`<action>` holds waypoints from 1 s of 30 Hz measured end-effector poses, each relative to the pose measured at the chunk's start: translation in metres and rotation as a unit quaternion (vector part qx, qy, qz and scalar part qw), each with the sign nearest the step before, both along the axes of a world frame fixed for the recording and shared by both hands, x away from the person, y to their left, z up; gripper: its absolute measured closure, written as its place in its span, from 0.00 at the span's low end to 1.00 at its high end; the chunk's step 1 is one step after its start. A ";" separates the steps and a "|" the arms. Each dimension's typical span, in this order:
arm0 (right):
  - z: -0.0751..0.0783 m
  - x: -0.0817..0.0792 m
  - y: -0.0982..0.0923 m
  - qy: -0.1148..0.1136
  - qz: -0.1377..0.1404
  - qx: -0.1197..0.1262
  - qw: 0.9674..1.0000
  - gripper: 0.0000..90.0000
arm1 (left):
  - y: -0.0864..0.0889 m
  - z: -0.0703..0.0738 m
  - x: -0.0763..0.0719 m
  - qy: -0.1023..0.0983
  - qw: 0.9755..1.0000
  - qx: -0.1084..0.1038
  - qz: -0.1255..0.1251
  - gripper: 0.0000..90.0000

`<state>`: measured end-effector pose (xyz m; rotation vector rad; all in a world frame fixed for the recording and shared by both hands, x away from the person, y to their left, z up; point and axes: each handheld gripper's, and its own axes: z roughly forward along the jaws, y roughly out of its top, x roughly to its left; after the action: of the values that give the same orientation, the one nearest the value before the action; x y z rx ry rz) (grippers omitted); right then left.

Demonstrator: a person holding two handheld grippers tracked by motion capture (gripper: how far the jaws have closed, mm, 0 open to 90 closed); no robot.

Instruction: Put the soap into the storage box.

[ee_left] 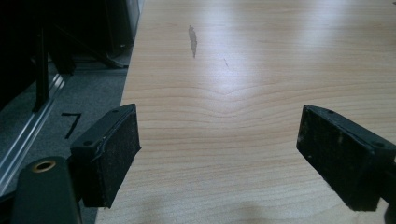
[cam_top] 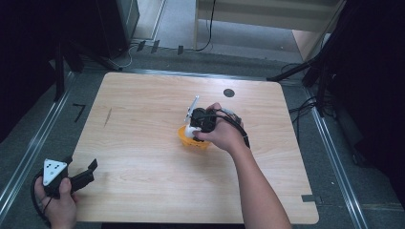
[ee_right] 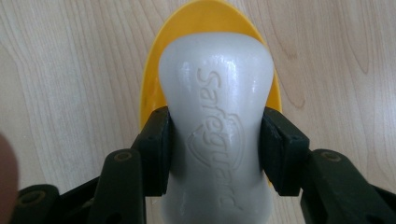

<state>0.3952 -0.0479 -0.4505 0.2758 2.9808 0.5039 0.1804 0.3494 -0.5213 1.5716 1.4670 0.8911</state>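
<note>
Resting at the surface's [cam_top: 143, 157] near-left corner, well apart from the yellow dish [cam_top: 187, 138], the left hand-held gripper [cam_top: 86, 172] stands wide and empty. Right of it, mid-surface, the right hand-held gripper [ee_right: 215, 144] clamps the white soap bar [ee_right: 215, 116] directly over that dish, long axis running along the jaws.

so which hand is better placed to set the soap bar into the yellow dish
Right. The right gripper is already shut on the soap bar, directly over the yellow dish. The left gripper sits open at the table's near-left corner, far away.
</note>
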 end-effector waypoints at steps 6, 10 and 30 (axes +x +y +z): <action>-0.005 0.002 0.003 -0.002 0.006 -0.006 1.000 0.57 | 0.000 0.000 0.000 0.000 1.000 0.000 0.000 0.15; -0.007 0.003 0.004 -0.001 0.004 -0.008 1.000 0.57 | 0.000 0.000 0.000 0.000 1.000 -0.001 0.000 0.15; -0.010 0.006 0.002 0.008 -0.010 0.017 1.000 0.48 | 0.000 0.000 0.000 0.001 1.000 -0.001 0.000 0.15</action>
<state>0.4010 -0.0460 -0.4602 0.3124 2.9841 0.5547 0.1804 0.3494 -0.5212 1.5716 1.4687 0.8889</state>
